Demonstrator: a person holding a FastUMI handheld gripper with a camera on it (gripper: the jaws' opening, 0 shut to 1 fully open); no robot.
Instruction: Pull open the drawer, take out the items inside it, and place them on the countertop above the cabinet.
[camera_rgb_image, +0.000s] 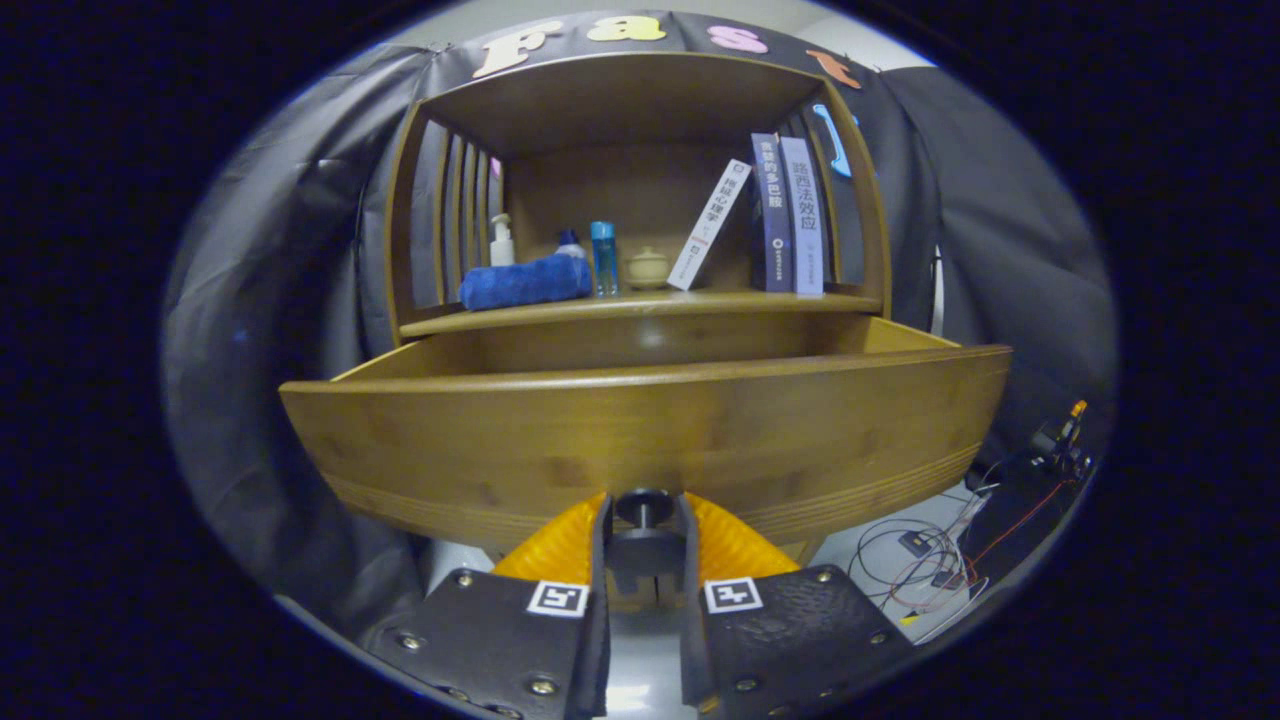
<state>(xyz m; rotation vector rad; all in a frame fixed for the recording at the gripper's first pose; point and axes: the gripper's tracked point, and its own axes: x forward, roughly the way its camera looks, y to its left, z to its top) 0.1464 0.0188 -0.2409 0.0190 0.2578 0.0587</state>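
Note:
A wooden cabinet stands ahead with its drawer pulled well out toward me. A dark round knob sits low on the drawer's front panel. My gripper is shut on that knob, one finger pressing each side of it. The drawer's inside is hidden behind its tall front panel, so its contents cannot be seen. Above the drawer runs the countertop, which carries a rolled blue towel, a white pump bottle, a blue bottle, a small tan jar and books.
The shelf frame arches over the countertop, with slats on its left side. One book leans against the upright ones. Loose cables and small devices lie on the floor to the right of the cabinet.

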